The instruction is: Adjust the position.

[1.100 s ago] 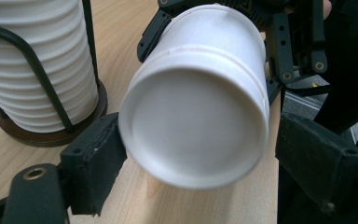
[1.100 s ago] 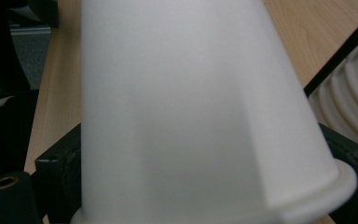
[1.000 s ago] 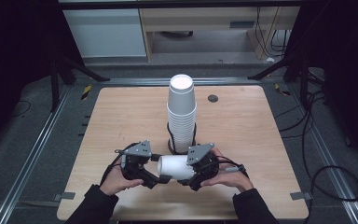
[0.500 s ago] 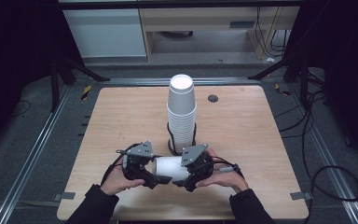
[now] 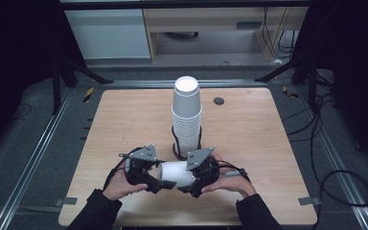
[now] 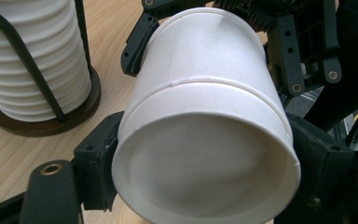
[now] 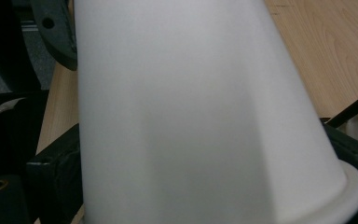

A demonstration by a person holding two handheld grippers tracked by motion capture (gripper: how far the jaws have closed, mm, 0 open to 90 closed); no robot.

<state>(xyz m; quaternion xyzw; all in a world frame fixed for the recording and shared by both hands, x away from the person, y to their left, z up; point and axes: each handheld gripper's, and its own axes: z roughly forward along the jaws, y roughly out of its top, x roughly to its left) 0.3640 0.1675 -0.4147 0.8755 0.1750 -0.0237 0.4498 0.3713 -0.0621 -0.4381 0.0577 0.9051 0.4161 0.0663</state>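
A white paper cup (image 5: pixel 175 173) lies on its side above the table's front edge, gripped at both ends. My left gripper (image 5: pixel 160 184) is shut on its base end (image 6: pixel 205 140), whose closed bottom faces the left gripper view. A thin ridge circles the cup's middle, as if one cup sat in another. My right gripper (image 5: pixel 191 184) is shut on the rim end (image 7: pixel 191 116), and its jaws appear past the cup in the left gripper view. A tall stack of white cups (image 5: pixel 187 120) stands upside down in a black wire holder (image 5: pixel 177 152) just behind.
The wooden table (image 5: pixel 124 120) has a small dark round port (image 5: pixel 219 101) at the back right. The stack of cups (image 6: pixel 28 60) and its holder ring stand close to the held cup. Metal rails and cables run beside the table.
The two grippers have drawn slightly closer together, and less of the cup shows between them. The stack has not moved.
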